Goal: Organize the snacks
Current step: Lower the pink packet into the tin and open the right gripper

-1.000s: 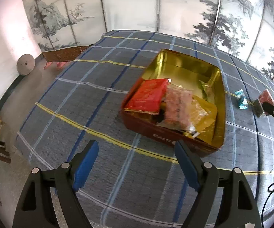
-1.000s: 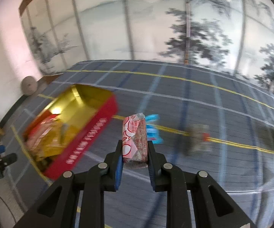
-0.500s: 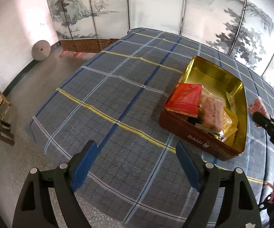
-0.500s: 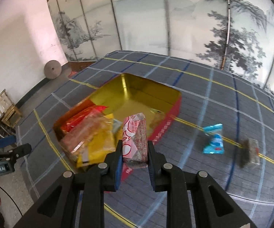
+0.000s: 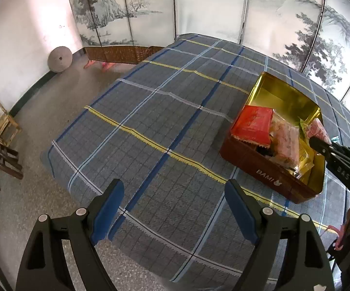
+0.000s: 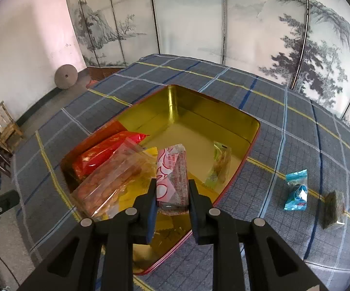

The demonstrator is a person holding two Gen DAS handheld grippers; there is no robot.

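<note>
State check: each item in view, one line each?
left gripper: open, empty, over the plaid cloth
right gripper: shut on pink-white snack pack, over the tin
tin: open, lidless, partly filled
red packet: inside tin
blue candy wrapper: on cloth, outside tin
dark snack packet: on cloth, outside tin

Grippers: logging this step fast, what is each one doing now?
Left gripper: open, empty.
Right gripper: shut on pink-and-white wrapped snack bar, over the gold-lined red tin.
</note>
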